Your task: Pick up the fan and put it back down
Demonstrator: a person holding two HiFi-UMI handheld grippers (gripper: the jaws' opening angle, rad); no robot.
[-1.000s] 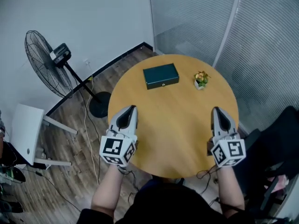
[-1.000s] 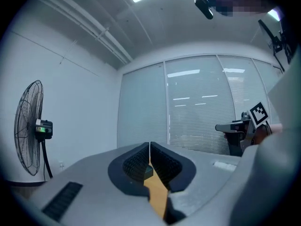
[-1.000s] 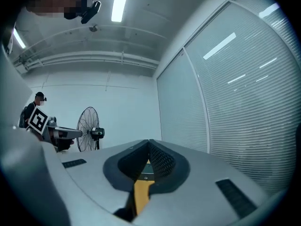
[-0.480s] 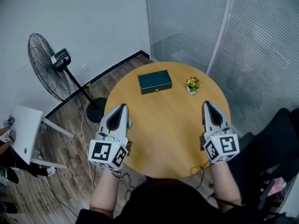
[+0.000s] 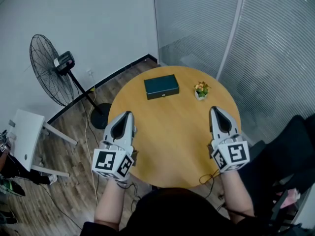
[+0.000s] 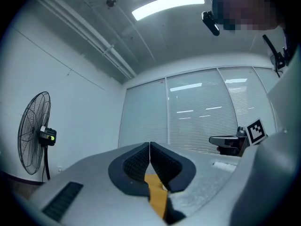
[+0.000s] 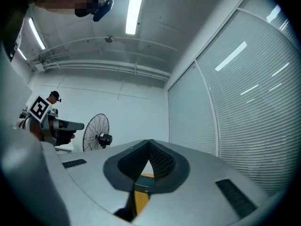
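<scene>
Black fan (image 5: 49, 75) stands beyond the left edge of the table (image 5: 172, 127); left gripper (image 5: 127, 115) and right gripper (image 5: 214, 110), both closed and empty, over its near edge.

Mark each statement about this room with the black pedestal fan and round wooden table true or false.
1. The black pedestal fan stands on the floor, left of the round wooden table. True.
2. The left gripper grips the fan. False: its jaws are shut on nothing.
3. The dark green rectangular box lies on the table. True.
4. The small potted plant sits on the box. False: it stands beside it, apart.
</scene>
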